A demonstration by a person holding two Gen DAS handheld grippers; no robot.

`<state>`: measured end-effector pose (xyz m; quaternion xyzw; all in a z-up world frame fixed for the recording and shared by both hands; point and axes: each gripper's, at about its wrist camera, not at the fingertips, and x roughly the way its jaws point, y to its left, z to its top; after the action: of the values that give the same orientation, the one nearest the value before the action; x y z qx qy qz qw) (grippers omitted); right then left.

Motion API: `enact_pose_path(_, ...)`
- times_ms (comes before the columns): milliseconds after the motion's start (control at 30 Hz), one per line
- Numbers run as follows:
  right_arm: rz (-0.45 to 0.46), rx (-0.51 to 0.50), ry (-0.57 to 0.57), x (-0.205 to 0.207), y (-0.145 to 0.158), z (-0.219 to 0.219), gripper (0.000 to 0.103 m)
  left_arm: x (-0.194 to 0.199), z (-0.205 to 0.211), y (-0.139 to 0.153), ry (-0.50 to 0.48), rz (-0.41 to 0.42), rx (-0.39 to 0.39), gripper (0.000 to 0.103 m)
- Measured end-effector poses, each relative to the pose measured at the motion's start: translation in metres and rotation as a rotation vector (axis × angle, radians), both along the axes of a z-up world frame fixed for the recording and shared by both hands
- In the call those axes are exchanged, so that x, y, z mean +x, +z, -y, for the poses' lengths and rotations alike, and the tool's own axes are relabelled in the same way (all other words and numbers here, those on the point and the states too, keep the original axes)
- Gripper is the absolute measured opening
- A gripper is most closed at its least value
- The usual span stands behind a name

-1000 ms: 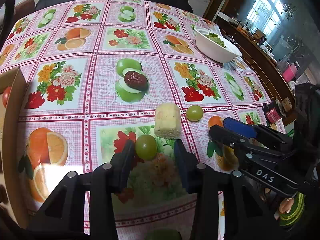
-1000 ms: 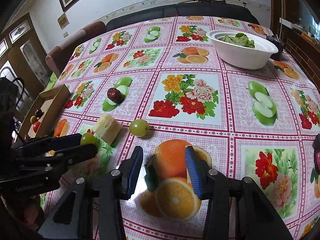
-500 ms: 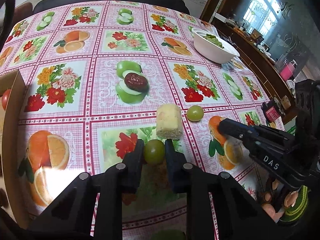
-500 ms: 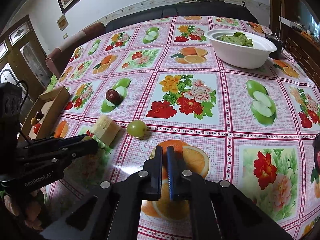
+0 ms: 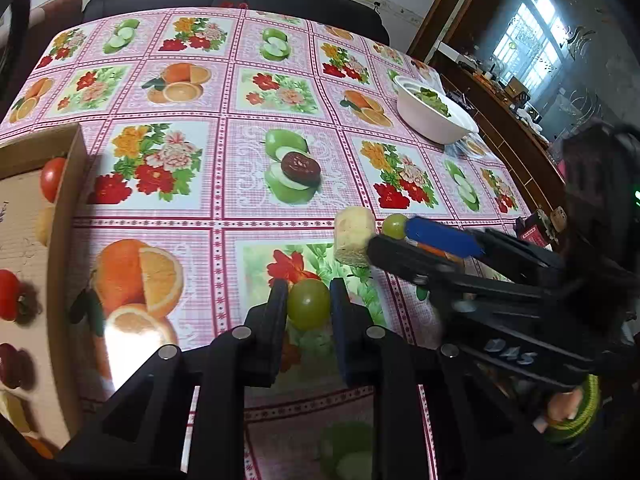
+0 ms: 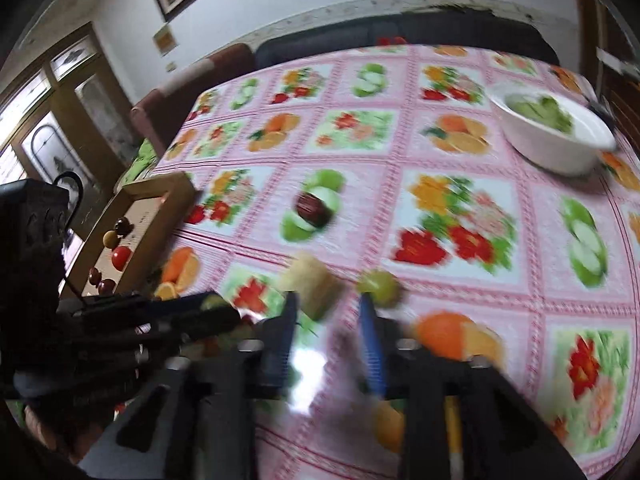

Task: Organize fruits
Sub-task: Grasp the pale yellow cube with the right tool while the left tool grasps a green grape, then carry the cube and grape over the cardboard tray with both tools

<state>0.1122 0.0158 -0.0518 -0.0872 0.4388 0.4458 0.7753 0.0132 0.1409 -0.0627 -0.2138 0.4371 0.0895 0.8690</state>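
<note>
Green grape (image 5: 309, 309): pinched between both pads of the left gripper (image 5: 308, 300), over the flowered tablecloth (image 5: 224, 168)
Left gripper: clamped tight on that grape
Right gripper (image 6: 329, 318): jaws opening, nothing between them; view blurred
Second grape (image 6: 379, 287): on the cloth, just beyond the right finger
Corn chunk (image 6: 312, 284): near the left finger
Red date (image 5: 300, 166): farther off
Cardboard box (image 5: 68, 208): left edge, holding cherry tomatoes and dates

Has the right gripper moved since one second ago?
Yes. The right gripper has moved left across the tablecloth, from the printed orange toward the yellow block and loose grape, its jaws opening.
</note>
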Motion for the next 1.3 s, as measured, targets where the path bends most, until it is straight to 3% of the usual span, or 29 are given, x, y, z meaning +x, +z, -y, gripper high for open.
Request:
enact_pose_path(200,0.083,-0.066,0.038,-0.001,-0.006,-0.036,0.053,-0.006,-0.005,0.005,0.009,0.013,-0.009,0.018)
enact_pose_path(433,0.067,-0.097,0.086,-0.004,-0.013,-0.052,0.053,-0.011,-0.010,0.005,0.021,0.012,-0.012,0.018)
enact_pose_path(467,0.072,-0.110,0.087,-0.005,-0.015,-0.053,0.050,-0.012,-0.009,0.006,0.021,0.013,-0.012,0.018)
enact_pose_path(500,0.088,-0.119,0.090,-0.007,-0.016,-0.053,0.040,-0.013,-0.009,0.007,0.021,0.016,-0.008,0.018)
enact_pose_path(533,0.101,-0.133,0.088,-0.009,-0.017,-0.052,0.040,-0.015,-0.008,0.008,0.019,0.019,-0.004,0.018)
enact_pose_path(633,0.038,-0.082,0.065,-0.004,-0.013,-0.040,0.040,-0.019,-0.006,0.013,0.016,0.031,-0.002,0.018)
enact_pose_path(833,-0.001,0.010,0.020,-0.010,0.008,-0.008,0.040,-0.030,-0.002,0.023,0.021,0.044,0.017,0.018)
enact_pose_path(1300,0.002,0.086,0.038,-0.041,0.039,0.009,0.039,-0.071,-0.006,0.043,0.097,0.039,0.123,0.018)
